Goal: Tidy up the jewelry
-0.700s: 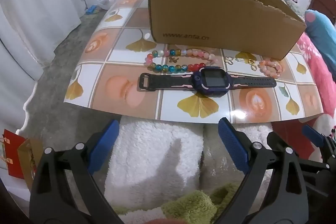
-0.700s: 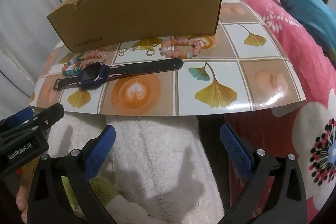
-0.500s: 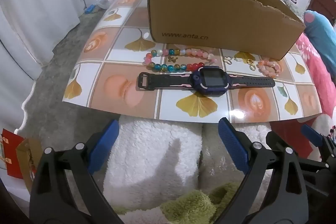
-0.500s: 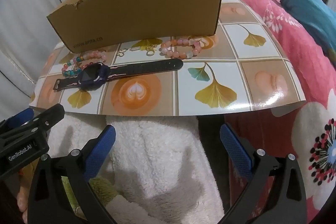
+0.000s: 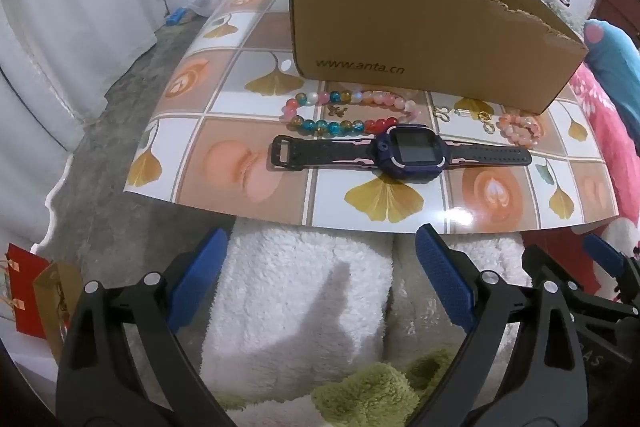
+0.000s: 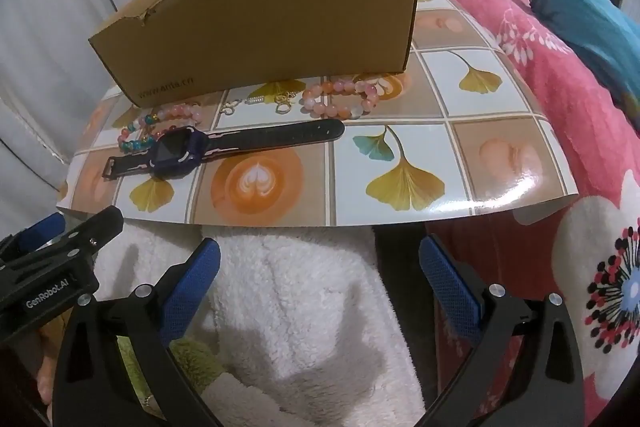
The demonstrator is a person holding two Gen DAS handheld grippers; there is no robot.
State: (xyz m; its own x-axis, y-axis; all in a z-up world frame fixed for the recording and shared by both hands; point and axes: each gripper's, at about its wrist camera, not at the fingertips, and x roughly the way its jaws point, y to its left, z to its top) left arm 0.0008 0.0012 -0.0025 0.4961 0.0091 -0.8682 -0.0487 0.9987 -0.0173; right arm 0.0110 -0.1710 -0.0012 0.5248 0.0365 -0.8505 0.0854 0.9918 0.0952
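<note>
A dark blue smartwatch lies flat on the tiled mat. Behind it lie a multicolour bead bracelet, a pink bead bracelet and small gold and silver charms. An open cardboard box stands behind them. My left gripper and my right gripper are both open and empty, held short of the mat's near edge above white fleece.
White fleece fabric lies under both grippers. A pink floral blanket and a teal cushion lie to the right. A white curtain hangs at the left. Red and gold gift bags stand on the floor at the lower left.
The left wrist view has shifted slightly, with the mat and box a little higher in frame. The right gripper has barely moved. Both stay open.
</note>
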